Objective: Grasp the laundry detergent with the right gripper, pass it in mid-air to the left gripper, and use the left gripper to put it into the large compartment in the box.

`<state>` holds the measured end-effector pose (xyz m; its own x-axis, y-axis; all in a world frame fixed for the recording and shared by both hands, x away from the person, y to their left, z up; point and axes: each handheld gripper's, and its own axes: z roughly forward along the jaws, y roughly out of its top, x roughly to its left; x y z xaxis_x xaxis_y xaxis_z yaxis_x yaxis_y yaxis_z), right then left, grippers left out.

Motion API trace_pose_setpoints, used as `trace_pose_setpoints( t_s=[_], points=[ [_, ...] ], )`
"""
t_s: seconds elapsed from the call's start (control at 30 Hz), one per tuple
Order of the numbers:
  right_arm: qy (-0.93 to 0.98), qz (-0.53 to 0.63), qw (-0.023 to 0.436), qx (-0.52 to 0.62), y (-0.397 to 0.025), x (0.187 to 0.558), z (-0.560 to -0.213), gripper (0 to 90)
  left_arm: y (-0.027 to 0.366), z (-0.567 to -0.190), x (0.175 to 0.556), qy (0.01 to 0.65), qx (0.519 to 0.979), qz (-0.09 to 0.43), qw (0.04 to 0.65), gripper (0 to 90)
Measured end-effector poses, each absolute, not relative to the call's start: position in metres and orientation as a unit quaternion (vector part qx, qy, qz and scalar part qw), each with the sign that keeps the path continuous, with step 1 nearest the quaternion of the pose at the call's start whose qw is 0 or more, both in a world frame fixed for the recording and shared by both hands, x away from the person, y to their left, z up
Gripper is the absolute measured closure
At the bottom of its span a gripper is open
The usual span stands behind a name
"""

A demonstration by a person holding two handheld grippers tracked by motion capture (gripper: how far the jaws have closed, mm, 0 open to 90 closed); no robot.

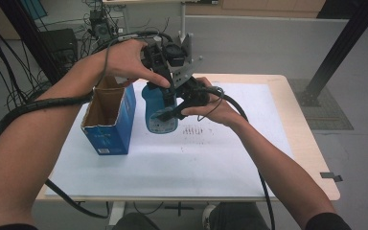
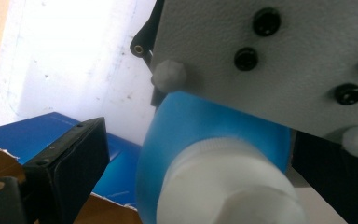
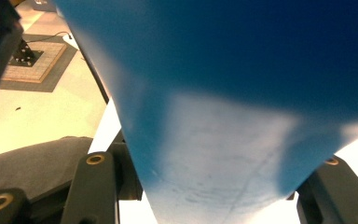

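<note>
The blue bottle stood upright on the white sheet, just right of the open box. The right gripper had its jaws closed on the bottle's body, low down. The left gripper sat over the white cap, jaws apart on either side, though whether they touched it I could not tell

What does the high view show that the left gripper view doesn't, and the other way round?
High view alone: the whole table, the person's forearms, both hand-held grippers, left hand-held gripper and right hand-held gripper, and the open top of the blue box. Left gripper view alone: the bottle's white cap up close. Both share the blue bottle beside the blue box.
</note>
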<state>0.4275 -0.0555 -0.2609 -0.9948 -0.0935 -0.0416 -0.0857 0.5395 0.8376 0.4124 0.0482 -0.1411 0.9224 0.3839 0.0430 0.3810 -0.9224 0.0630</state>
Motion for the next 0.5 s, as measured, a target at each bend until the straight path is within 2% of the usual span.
trace_pose_setpoints(
  t_s=[0.5],
  points=[
    [-0.879, -0.475, 0.009, 0.044, -0.0560, 0.4263, -0.2597, 44.0, 0.0504, -0.1411, 0.4119, 0.196, 0.980, 0.029, 0.027, 4.8]
  ],
)
